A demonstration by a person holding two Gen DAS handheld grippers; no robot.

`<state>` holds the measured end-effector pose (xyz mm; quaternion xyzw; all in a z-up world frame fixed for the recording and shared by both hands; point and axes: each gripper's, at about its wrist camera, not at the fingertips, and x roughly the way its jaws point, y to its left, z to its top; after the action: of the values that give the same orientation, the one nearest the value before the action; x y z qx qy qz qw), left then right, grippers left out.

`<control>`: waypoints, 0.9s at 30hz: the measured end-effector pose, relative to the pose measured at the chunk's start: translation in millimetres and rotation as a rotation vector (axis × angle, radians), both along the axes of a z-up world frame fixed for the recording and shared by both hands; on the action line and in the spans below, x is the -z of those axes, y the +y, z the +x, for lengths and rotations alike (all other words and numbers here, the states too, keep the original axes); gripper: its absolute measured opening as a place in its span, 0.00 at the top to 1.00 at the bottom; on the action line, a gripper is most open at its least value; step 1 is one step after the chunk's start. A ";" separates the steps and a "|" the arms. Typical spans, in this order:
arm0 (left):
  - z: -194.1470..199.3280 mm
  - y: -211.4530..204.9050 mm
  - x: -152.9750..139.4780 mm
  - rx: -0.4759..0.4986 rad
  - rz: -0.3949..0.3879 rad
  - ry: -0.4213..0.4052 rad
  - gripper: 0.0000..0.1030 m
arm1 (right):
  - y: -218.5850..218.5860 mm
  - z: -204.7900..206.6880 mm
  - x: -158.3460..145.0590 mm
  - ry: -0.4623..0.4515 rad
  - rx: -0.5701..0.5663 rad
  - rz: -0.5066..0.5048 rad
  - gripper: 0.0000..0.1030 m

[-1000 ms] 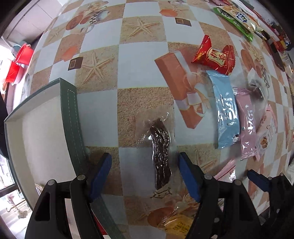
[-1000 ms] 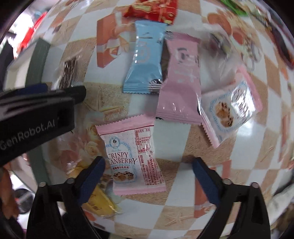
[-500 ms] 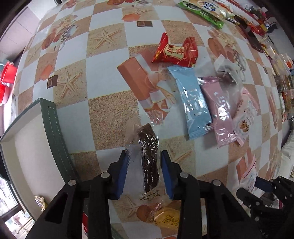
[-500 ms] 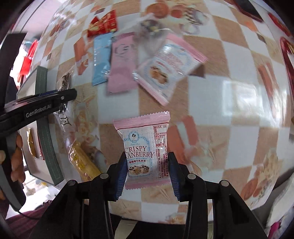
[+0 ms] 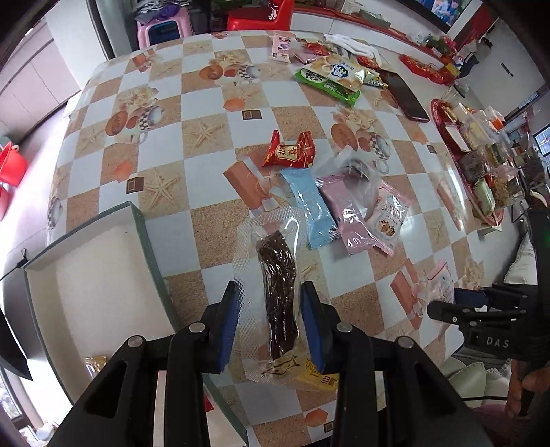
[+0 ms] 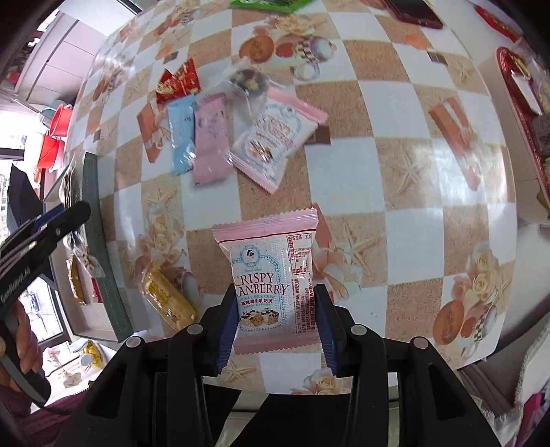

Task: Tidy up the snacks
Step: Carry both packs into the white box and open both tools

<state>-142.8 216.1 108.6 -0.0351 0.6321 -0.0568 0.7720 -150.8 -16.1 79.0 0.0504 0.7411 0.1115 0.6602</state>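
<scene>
My left gripper had its fingers clamped on a clear vacuum pouch of dark dried meat, lifted off the checked bench beside the open white box. My right gripper pinched a pink cranberry nougat packet (likewise raised).

A table covered in a checked cloth printed with starfish and cups is filling most of both views. Beyond its far edge, a pink stool and a red stool are standing at the top of the frame. Red buckets are sitting on the floor at the left edge. Daylight is glaring off the cloth at the right.
</scene>
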 end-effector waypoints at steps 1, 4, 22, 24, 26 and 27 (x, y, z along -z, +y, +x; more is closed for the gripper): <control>-2.9 4.9 -4.5 -0.012 0.001 -0.010 0.63 | 3.2 2.2 -3.8 -0.009 -0.008 0.001 0.57; -7.4 17.8 -4.7 -0.051 0.018 -0.037 0.63 | 20.5 6.7 -8.8 -0.025 -0.048 0.002 0.58; -59.8 143.8 -3.2 -0.353 0.052 -0.032 0.63 | 191.6 26.6 -28.0 -0.080 -0.423 0.051 0.57; -63.9 151.4 1.2 -0.371 0.049 -0.018 0.63 | 212.8 23.9 -27.6 -0.076 -0.470 0.056 0.57; -67.6 157.3 5.2 -0.384 0.045 -0.007 0.63 | 231.6 21.9 -27.2 -0.075 -0.509 0.061 0.57; -69.3 159.7 7.2 -0.387 0.046 -0.002 0.63 | 242.1 20.8 -27.1 -0.074 -0.530 0.064 0.57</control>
<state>-212.1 375.8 101.4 -0.1384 0.6139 0.1071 0.7697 -130.0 226.0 106.1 -0.1283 0.7000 0.3057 0.6326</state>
